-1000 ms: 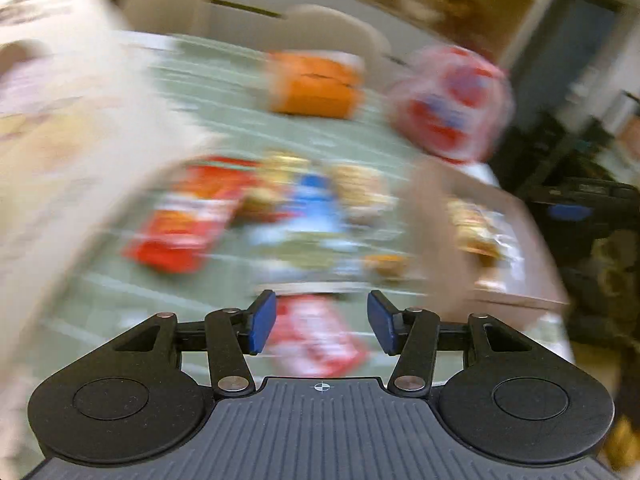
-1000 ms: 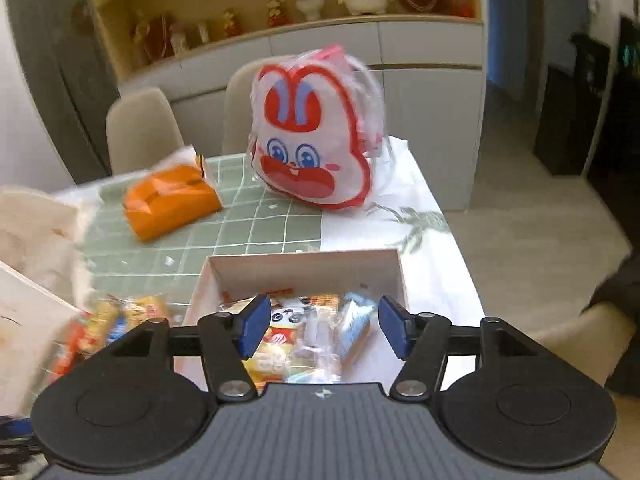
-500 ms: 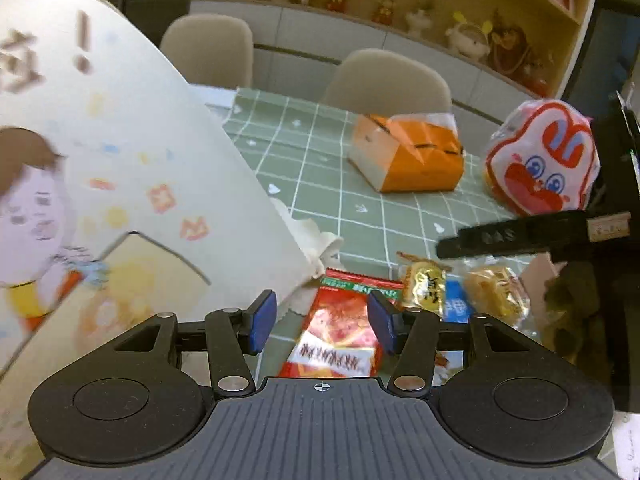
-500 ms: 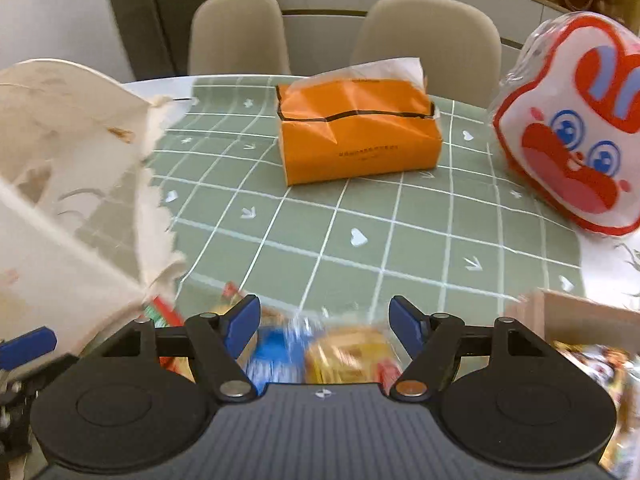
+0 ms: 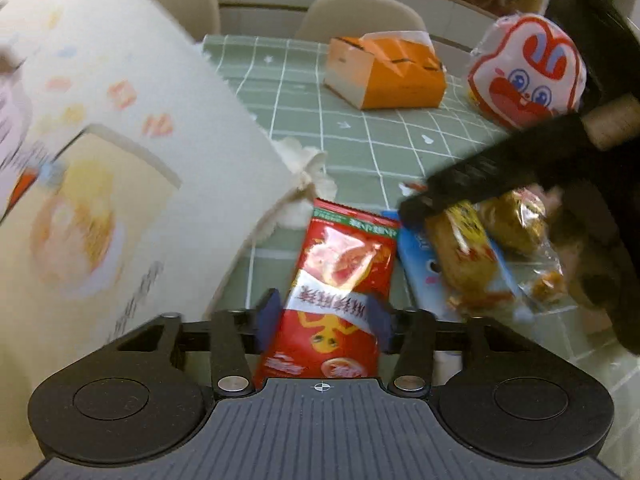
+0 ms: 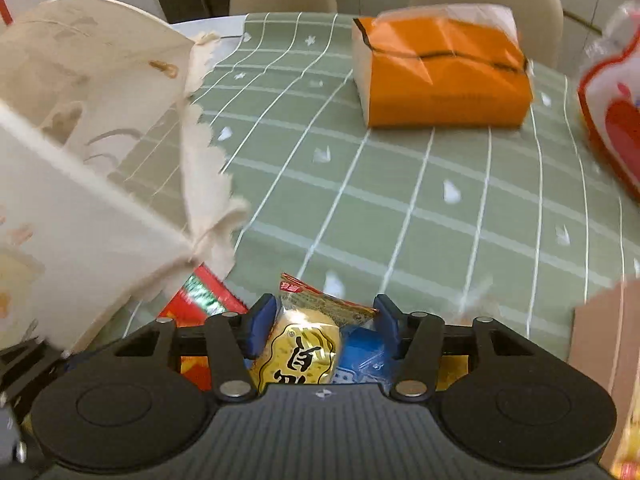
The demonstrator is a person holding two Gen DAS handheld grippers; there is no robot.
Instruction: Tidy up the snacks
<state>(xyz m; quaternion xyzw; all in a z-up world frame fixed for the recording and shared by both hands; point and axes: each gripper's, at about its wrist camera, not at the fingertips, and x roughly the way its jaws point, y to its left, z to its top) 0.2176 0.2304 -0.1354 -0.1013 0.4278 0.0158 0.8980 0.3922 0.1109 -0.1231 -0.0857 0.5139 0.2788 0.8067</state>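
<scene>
Now L gripper (image 5: 324,320) straddles red packet (image 5: 336,280).

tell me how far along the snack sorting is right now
Done: only a corner of the cardboard box shows, its contents hidden. In hand: the left gripper straddles the red snack packet, and the right gripper straddles the yellow snack packet; neither looks clamped yet. Left: those two, plus the blue packet and clear-wrapped pastries on the green tablecloth.

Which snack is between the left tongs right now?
The red packet. It lies between the left tongs; the yellow one and blue one lie off to its right.
</scene>
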